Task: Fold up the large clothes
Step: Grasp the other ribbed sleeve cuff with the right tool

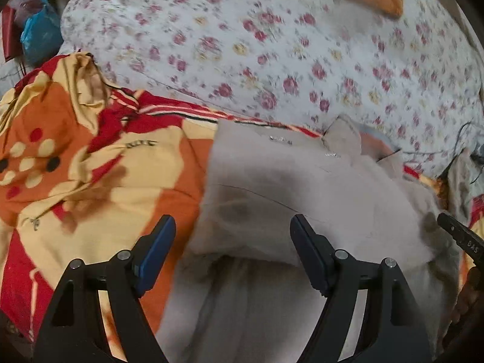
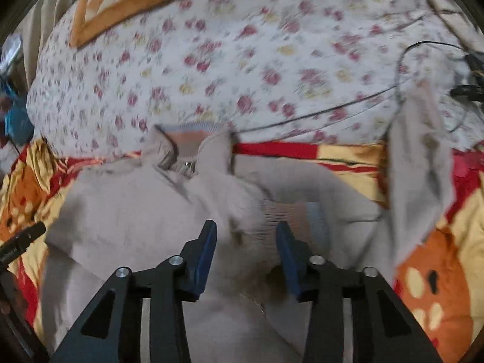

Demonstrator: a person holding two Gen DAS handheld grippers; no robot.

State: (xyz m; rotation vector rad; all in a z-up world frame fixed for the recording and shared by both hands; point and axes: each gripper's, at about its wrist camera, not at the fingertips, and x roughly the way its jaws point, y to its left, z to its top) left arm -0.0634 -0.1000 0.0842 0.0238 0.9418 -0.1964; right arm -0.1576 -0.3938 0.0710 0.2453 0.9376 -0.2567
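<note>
Above the grey garment [image 2: 127,205], both grippers [image 1: 233,242] [image 2: 246,248] agape (nothing held).

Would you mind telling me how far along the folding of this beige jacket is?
Done: the beige jacket lies spread on the orange-and-red blanket, and one sleeve looks folded across the body, its striped cuff on top. In hand: nothing; the left tool and right tool are both open above it. Left: the other sleeve sticks out, and the body is unfolded.

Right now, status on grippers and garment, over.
Left gripper open, right gripper open, both empty. Beige jacket half folded on bedspread. Black cable beyond collar.
</note>
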